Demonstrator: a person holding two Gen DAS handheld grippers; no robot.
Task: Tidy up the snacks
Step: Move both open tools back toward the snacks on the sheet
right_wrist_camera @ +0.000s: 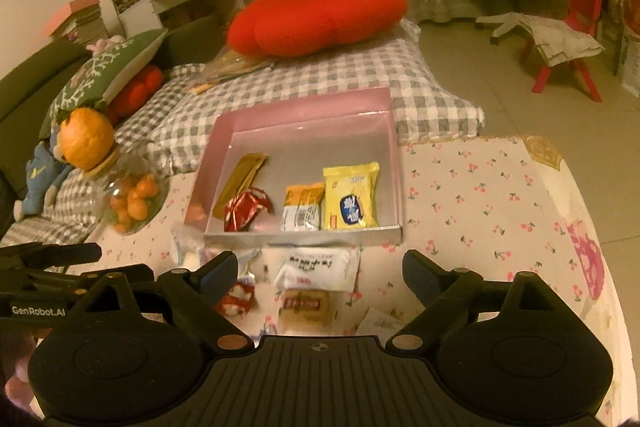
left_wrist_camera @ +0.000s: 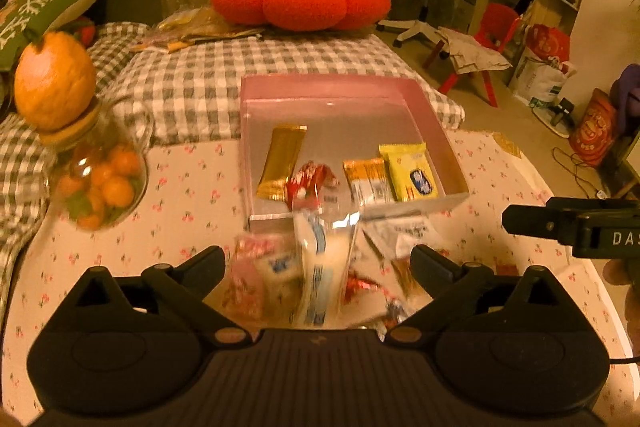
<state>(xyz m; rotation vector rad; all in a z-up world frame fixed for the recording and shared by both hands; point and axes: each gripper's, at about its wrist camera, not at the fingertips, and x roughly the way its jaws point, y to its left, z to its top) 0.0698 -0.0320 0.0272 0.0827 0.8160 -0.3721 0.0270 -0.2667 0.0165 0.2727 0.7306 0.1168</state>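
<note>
Pink tray [right_wrist_camera: 312, 115] on cherry-print cloth [right_wrist_camera: 480, 195] holds four snacks, l. to r.: gold stick pack [right_wrist_camera: 240, 183], red wrapper [right_wrist_camera: 246, 213], orange-white pack [right_wrist_camera: 302, 213], yellow pack [right_wrist_camera: 351, 197]; print too small to read. Loose snacks lie near the tray's front edge, incl. white pack [right_wrist_camera: 316, 269]. Left gripper [left_wrist_camera: 318, 263] and right gripper [right_wrist_camera: 318, 273]: both spread wide, holding nothing. Left gripper side reads "GenRobot.AI". Orange-topped jar [right_wrist_camera: 130, 201] at l.
</note>
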